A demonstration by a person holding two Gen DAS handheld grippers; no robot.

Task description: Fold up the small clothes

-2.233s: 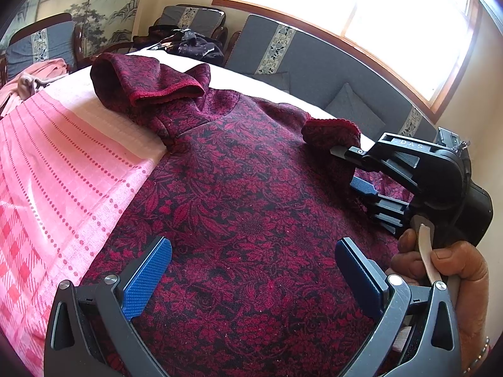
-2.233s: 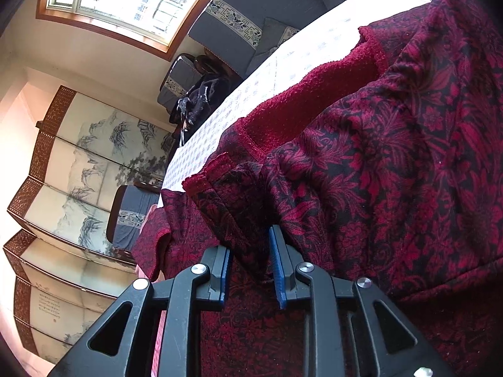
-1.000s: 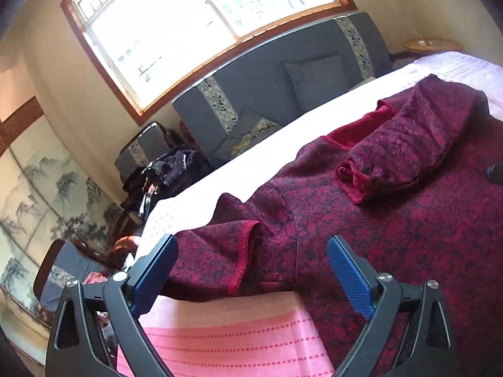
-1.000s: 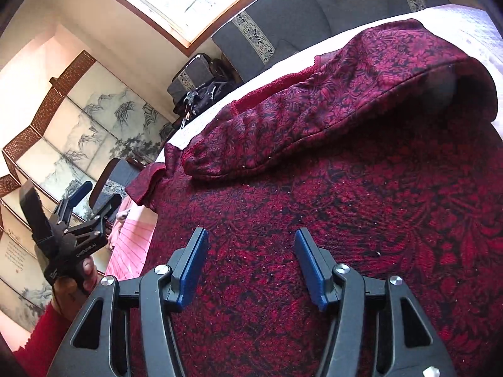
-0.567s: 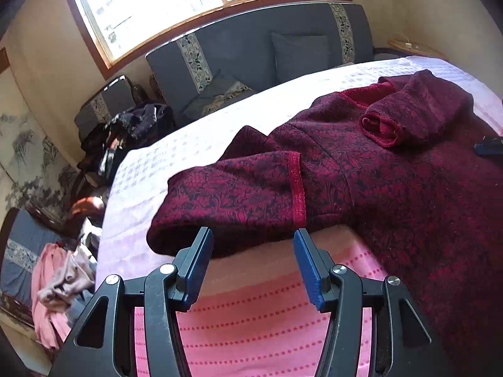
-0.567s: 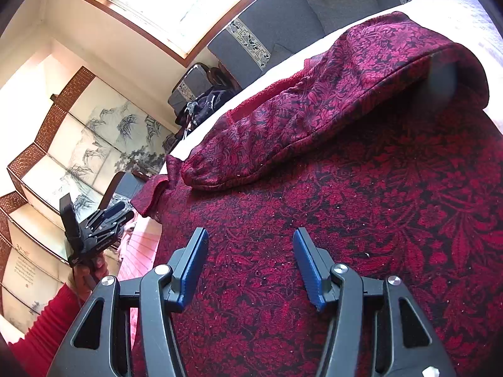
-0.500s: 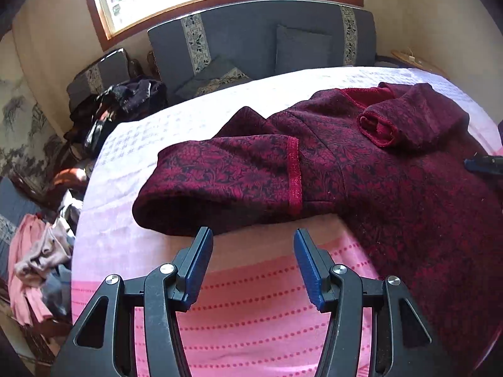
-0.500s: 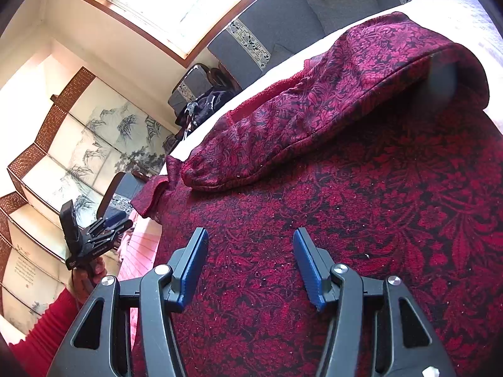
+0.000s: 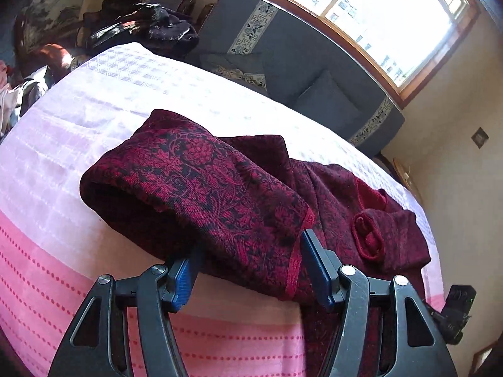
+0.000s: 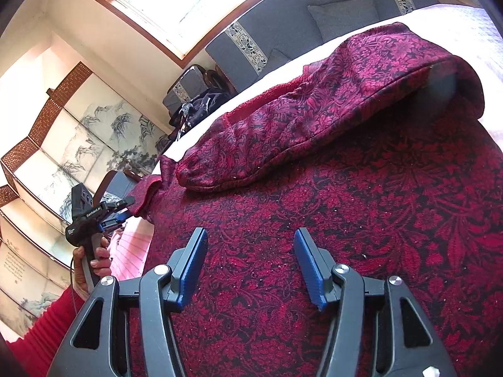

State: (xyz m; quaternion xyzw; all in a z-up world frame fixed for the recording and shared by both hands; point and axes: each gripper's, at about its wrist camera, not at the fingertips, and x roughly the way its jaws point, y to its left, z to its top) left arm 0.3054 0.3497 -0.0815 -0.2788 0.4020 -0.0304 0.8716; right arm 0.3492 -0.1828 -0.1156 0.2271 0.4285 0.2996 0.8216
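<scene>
sleeve cuff point(image 9: 251, 229) between left gripper point(image 9: 248, 267) jaws — unpinched

Your left gripper point(image 9: 250, 267) straddles the red-trimmed cuff point(image 9: 295, 251) of the dark red floral garment's point(image 9: 339, 194) sleeve point(image 9: 201, 185); its jaws have just been closing; pink-and-white bedspread point(image 9: 94, 119) lies beneath.

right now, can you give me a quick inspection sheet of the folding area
surface: bed cover, white with a pink striped end.
job's things: dark red floral garment spread flat; right sleeve folded across the body; left sleeve lies out to the side.
clutter: dark clothes pile on a chair.
grippers: left gripper has just been closing, jaws either side of the left sleeve's cuff, pads not clearly pressing; right gripper open over the body, holding nothing.
cables: thin cord by the left hand.
surroundings: grey sofa, window, painted screen.
</scene>
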